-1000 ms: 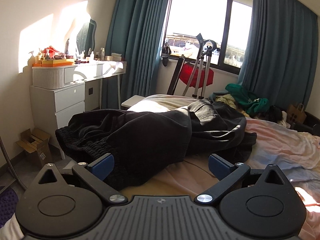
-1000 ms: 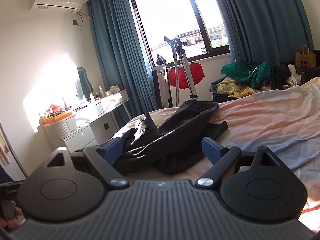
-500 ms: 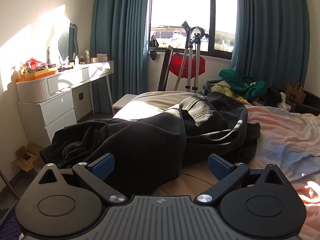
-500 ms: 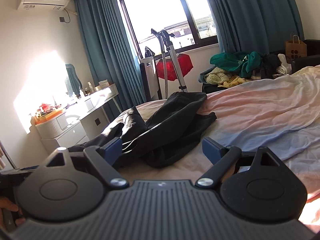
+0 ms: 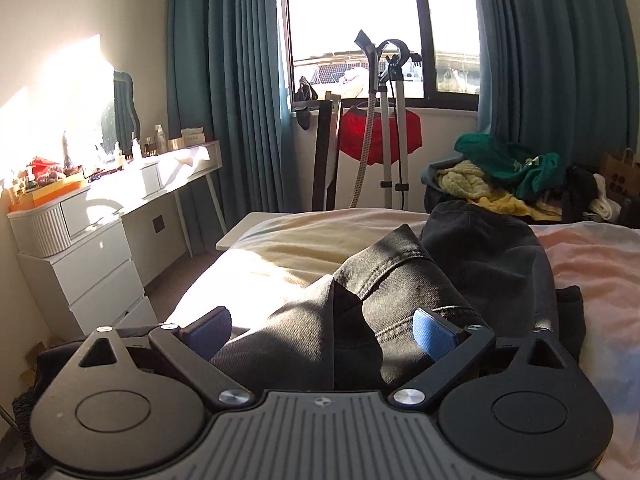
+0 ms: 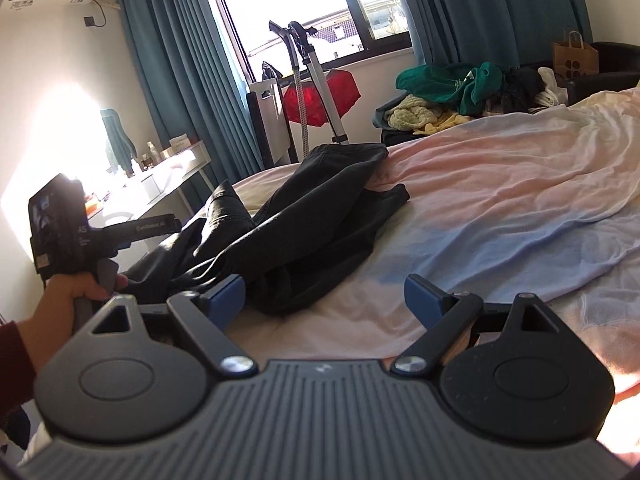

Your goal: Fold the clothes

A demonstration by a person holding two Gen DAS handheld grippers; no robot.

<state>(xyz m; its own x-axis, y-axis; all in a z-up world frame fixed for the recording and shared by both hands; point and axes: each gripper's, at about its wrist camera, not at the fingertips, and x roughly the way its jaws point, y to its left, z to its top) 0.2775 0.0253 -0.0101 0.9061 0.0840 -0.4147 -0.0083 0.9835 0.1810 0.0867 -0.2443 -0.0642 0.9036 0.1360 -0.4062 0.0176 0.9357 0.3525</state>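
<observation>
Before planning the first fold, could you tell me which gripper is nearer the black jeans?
Left. The left gripper already has the black jeans between its open jaws; the right gripper hangs open just beside their edge.

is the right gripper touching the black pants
Apart. The right wrist view shows the right gripper open over bare sheet, with the black pants lying ahead of and left of its fingertips.

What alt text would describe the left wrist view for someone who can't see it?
The left gripper, open, has crumpled black trousers between its blue fingers on a sunlit bed. Behind are teal curtains, a window and a white dresser.
</observation>
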